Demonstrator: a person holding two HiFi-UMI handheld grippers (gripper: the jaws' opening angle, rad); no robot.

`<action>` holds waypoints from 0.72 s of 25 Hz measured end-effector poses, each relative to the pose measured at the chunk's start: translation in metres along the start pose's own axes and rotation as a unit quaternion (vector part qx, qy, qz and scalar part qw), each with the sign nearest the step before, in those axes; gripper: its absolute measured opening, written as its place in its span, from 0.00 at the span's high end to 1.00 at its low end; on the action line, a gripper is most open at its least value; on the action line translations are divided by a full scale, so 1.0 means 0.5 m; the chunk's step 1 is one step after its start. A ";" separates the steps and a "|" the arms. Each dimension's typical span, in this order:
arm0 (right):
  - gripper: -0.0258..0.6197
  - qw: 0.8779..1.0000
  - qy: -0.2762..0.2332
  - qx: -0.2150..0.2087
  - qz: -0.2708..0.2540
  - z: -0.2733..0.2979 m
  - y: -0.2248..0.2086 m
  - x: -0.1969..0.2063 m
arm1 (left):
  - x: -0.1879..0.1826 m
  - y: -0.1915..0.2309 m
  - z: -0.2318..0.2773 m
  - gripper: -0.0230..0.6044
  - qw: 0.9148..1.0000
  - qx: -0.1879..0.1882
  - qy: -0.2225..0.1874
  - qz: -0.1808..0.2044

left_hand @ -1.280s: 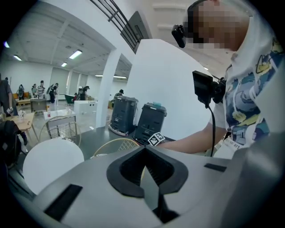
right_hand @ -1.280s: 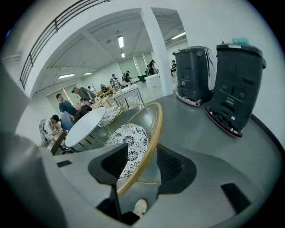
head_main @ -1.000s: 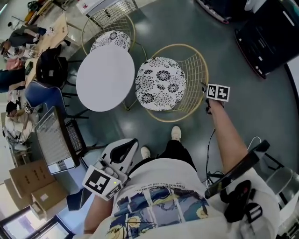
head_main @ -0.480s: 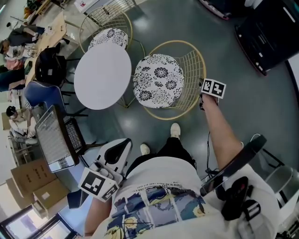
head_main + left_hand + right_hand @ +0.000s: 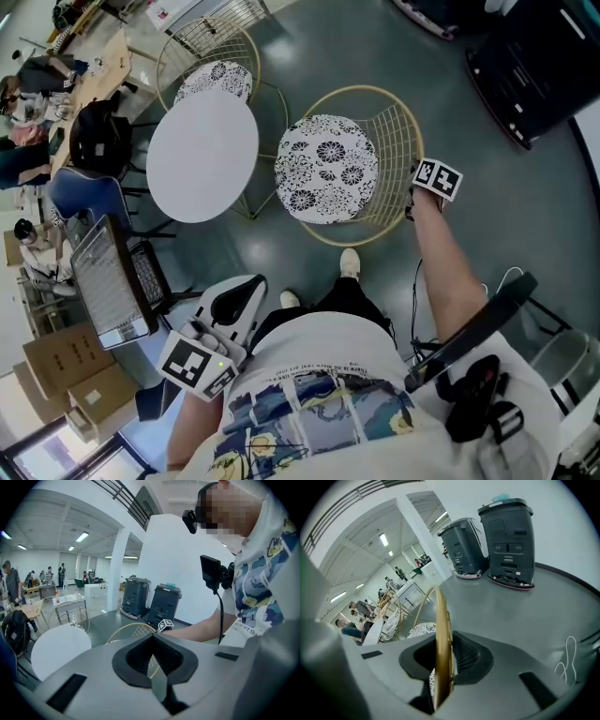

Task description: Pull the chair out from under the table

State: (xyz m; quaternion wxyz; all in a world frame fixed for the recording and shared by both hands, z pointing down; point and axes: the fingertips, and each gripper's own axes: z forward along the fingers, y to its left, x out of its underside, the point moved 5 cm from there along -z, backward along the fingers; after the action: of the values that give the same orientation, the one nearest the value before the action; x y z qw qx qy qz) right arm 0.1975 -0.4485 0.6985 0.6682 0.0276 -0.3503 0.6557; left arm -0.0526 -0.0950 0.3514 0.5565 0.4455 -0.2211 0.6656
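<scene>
Grip on chair (image 5: 326,169) taken, pull remaining
Jaws of right gripper (image 5: 443,667) just closed onto the rim (image 5: 440,630) between them; left gripper (image 5: 157,670) jaws together, empty.

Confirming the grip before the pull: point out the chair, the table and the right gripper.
chair (image 5: 326,169): head view, patterned seat cushion.
table (image 5: 202,155): head view, middle of white top.
right gripper (image 5: 443,665): right gripper view, between jaws that have just been closing onto the chair's gold rim.
</scene>
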 end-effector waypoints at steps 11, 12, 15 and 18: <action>0.86 0.995 -0.043 0.070 0.058 -0.009 0.022 0.026 | -0.001 0.211 -0.050 0.95 0.997 0.070 0.014 0.019; 0.87 0.994 -0.046 0.076 0.059 -0.015 0.020 0.023 | -0.006 0.226 -0.052 0.95 0.997 0.077 0.015 0.021; 0.87 0.992 -0.053 0.090 0.065 -0.030 0.034 0.032 | -0.009 0.289 -0.076 0.95 0.995 0.094 0.019 0.026; 0.87 0.990 -0.060 0.101 0.073 -0.041 0.055 0.044 | -0.007 0.352 -0.103 0.95 0.993 0.109 0.022 0.031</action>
State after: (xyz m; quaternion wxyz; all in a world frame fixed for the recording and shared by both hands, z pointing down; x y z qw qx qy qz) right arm 0.1794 -0.4156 0.6827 0.5897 0.1090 -0.3227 0.7323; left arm -0.2356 -0.1061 0.3579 0.4884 0.4816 -0.1482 0.7124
